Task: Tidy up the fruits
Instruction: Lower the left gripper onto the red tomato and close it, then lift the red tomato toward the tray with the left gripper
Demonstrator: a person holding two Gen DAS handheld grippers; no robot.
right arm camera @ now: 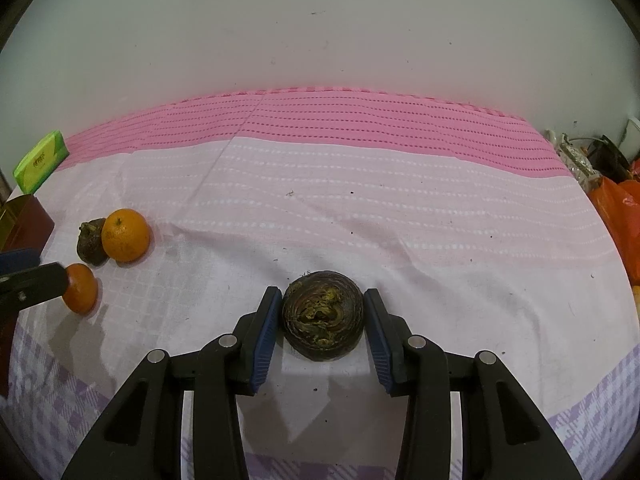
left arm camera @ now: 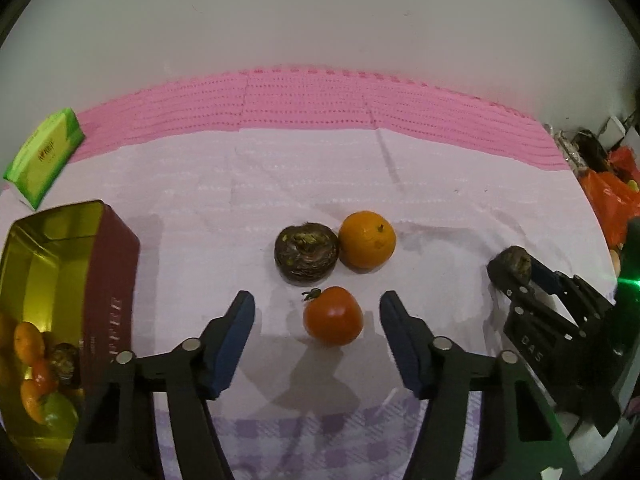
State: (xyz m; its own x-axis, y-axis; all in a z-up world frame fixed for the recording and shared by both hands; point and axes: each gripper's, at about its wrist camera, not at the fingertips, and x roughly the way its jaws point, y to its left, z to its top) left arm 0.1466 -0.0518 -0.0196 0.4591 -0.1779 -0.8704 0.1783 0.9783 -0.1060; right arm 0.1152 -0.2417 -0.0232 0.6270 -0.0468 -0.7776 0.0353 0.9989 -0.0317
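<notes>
A small red tomato [left arm camera: 333, 315] with a green stem lies on the cloth between the fingers of my left gripper [left arm camera: 318, 298], which is open with a gap on each side. Just beyond it sit a dark brown round fruit [left arm camera: 307, 255] and an orange [left arm camera: 367, 239], touching each other. My right gripper [right arm camera: 322, 291] is shut on a second dark brown fruit [right arm camera: 323, 320], which rests on the cloth. The left wrist view shows that right gripper [left arm camera: 514, 270] and its fruit [left arm camera: 518, 261] at the far right. The right wrist view shows the tomato [right arm camera: 82, 288] and orange [right arm camera: 126, 235] at the left.
An open tin [left arm camera: 112, 280], gold inside and dark red outside, stands at the left and holds several oranges and other fruit. A green tissue pack [left arm camera: 44, 156] lies behind it. Orange plastic bags [left arm camera: 612, 196] and clutter sit past the table's right edge. A wall closes the back.
</notes>
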